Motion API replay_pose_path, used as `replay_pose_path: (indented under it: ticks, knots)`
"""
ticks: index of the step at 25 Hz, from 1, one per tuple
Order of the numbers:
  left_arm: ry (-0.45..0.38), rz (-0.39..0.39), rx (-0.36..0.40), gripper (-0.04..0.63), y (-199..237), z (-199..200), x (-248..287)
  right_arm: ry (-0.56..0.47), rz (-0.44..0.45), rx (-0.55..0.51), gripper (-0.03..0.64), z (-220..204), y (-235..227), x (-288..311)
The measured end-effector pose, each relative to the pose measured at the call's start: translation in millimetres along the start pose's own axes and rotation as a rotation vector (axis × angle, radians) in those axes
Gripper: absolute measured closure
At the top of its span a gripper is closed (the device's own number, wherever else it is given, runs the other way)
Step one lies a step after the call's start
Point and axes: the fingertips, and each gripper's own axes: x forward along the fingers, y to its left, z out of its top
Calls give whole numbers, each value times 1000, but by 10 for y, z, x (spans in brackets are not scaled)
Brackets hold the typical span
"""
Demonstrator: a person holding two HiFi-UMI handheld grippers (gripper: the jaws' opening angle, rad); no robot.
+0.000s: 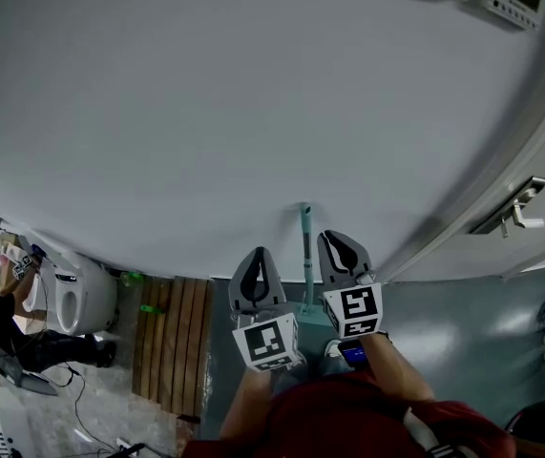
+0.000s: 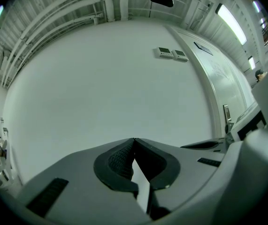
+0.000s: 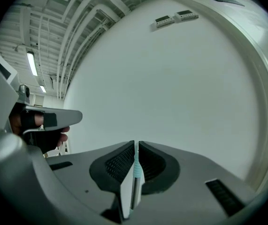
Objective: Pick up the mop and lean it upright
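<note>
The right gripper is pinching the thin mop handle just below its teal tip, upright by the white wall, while the left gripper is hanging pressed together and empty; the pole is looking stiff, light and smooth, likely to swivel unless also held lower.

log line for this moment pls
right tongs: shut on mop handle | left tongs: shut, empty | mop handle: upright at white wall
</note>
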Motion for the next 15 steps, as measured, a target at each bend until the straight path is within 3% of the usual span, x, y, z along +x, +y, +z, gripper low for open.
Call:
replay_pose_path:
  ticks: [2,4,15]
  knots:
    - [2,3,6,582,7,1,-12,30,17,1,568,-88,16,90]
    - [-11,4,-8,581,7,30,-24,58,27,-3,472,-170,26,192]
    - [-27,7,8,582,77,114,-96,167,-39,-33,453,-555,-11,767]
